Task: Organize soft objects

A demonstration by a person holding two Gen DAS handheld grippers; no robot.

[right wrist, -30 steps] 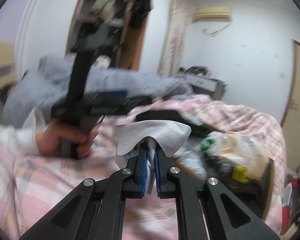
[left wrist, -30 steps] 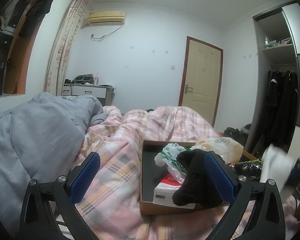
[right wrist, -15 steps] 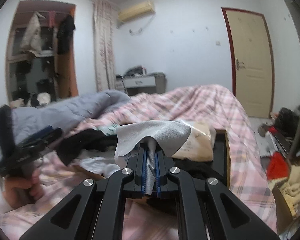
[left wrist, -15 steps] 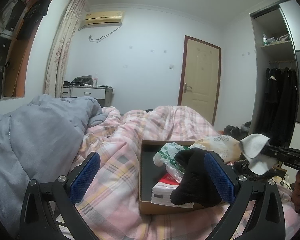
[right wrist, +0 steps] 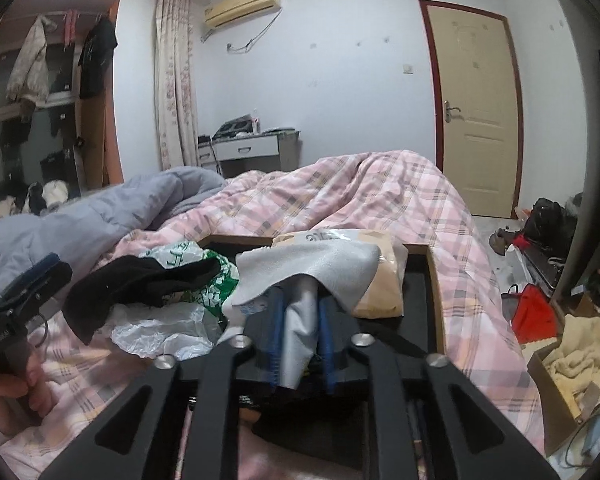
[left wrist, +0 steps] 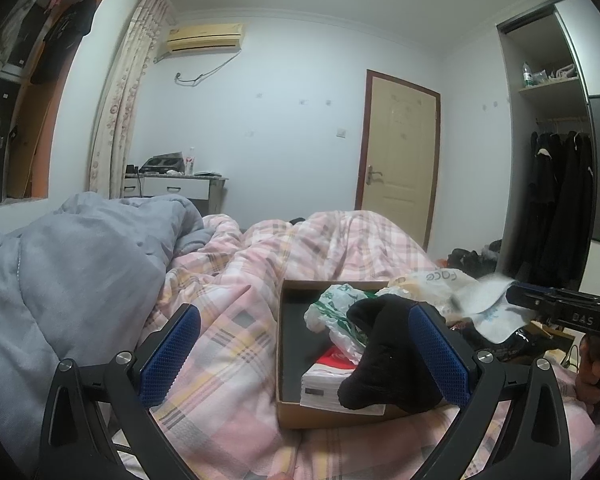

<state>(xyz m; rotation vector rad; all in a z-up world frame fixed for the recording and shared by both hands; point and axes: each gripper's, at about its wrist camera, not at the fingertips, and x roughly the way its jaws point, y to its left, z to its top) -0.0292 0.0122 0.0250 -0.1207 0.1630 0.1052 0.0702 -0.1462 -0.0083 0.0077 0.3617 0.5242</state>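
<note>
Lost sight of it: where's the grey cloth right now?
The grey cloth is pinched in the right gripper, over the cardboard box on the bed, right of the black garment.

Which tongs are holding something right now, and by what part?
Right tongs pinch the grey cloth by its bunched lower part. Left tongs hold nothing, jaws wide apart.
</note>
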